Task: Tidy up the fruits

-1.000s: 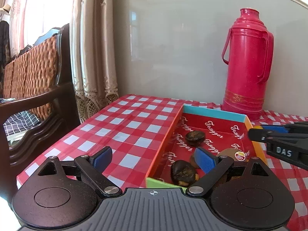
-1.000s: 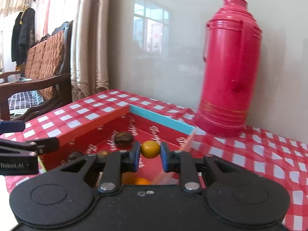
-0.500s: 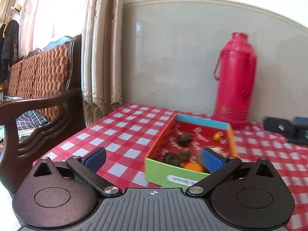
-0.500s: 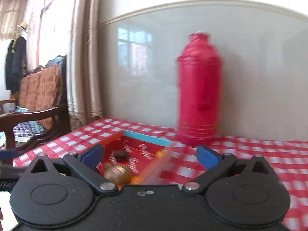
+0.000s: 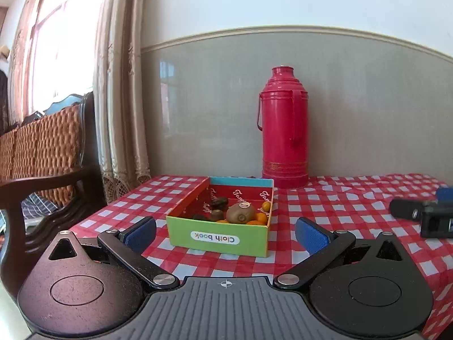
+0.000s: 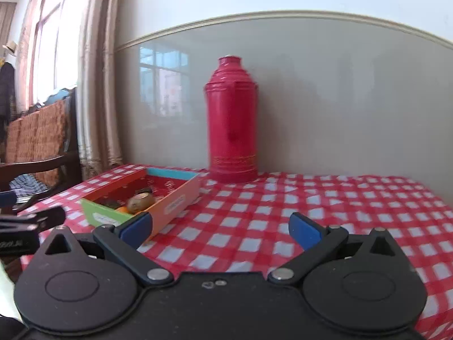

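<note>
Both tongs [image 5: 226, 233] [image 6: 219, 228] backed off box [image 5: 218, 236]; right apparently dropped its fruit

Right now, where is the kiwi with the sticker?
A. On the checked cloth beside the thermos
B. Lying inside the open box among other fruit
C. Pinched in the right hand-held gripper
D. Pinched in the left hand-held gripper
B: the kiwi lies in the box beside small orange fruits; both hand-held grippers, left and right, are open and hold nothing.
</note>
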Tool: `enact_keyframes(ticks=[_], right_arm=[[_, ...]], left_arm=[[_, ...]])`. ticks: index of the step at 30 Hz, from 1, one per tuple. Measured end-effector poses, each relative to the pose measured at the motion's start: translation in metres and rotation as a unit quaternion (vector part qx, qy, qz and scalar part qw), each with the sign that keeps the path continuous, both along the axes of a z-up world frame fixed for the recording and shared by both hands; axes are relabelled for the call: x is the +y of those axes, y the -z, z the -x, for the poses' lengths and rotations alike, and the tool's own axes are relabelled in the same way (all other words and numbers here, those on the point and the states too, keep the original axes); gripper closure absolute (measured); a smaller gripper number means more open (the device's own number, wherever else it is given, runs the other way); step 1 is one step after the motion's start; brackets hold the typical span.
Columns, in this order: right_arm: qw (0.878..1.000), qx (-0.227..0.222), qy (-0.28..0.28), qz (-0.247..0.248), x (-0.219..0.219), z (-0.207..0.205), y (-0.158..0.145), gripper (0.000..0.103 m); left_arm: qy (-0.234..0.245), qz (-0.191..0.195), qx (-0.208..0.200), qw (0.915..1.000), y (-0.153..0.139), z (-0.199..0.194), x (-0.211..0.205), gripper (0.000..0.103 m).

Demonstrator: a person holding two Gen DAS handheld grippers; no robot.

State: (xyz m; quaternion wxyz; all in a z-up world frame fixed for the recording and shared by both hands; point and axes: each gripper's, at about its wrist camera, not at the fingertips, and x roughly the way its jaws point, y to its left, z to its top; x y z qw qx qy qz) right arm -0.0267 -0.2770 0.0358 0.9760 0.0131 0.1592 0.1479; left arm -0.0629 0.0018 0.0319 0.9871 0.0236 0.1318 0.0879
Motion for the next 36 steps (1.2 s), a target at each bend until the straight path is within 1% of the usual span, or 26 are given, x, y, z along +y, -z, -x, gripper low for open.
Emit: enact_keyframes(ticks=[3, 6, 7, 9, 11, 13, 16, 20, 22, 28, 36], right_arm=[[1.000, -0.001, -0.030, 0.002, 0.015, 0.000, 0.006, 0.006], [0.999, 0.002, -0.029, 0.025, 0.030, -0.004, 0.016, 0.006], [0.999, 0.009, -0.026, 0.022, 0.031, -0.006, 0.017, 0.006], [1.000, -0.001, -0.027, 0.000, 0.029, -0.008, 0.014, 0.006], [1.000, -0.002, -0.024, -0.001, 0.027, -0.009, 0.015, 0.006], [1.000, 0.005, -0.024, -0.006, 0.026, -0.013, 0.017, 0.006], [1.000, -0.004, -0.020, -0.014, 0.022, -0.010, 0.015, 0.006], [0.999, -0.033, -0.015, 0.002, 0.016, 0.000, 0.010, 0.006], [1.000, -0.020, -0.014, 0.006, 0.015, -0.003, 0.014, 0.006], [1.000, -0.017, -0.011, 0.001, 0.013, -0.005, 0.014, 0.006], [1.000, -0.015, -0.018, 0.012, 0.018, -0.005, 0.015, 0.006]], left_arm=[[-0.010, 0.015, 0.004, 0.9998, 0.005, 0.000, 0.005, 0.000], [-0.010, 0.027, 0.007, 0.9996, 0.006, -0.002, 0.009, 0.000], [-0.010, 0.025, 0.011, 0.9996, 0.008, -0.003, 0.010, 0.000], [-0.009, 0.019, 0.015, 0.9997, 0.009, -0.004, 0.011, 0.000], [-0.013, 0.012, 0.016, 0.9997, 0.010, -0.006, 0.012, 0.000], [-0.014, 0.016, 0.020, 0.9996, 0.011, -0.007, 0.014, 0.000], [-0.015, 0.023, 0.022, 0.9994, 0.011, -0.007, 0.017, 0.000], [-0.005, 0.023, 0.018, 0.9996, 0.011, -0.005, 0.012, 0.000], [-0.002, 0.018, 0.020, 0.9996, 0.011, -0.007, 0.008, 0.000], [0.001, 0.016, 0.020, 0.9997, 0.011, -0.006, 0.005, 0.000], [0.001, 0.019, 0.022, 0.9996, 0.011, -0.006, 0.006, 0.000]])
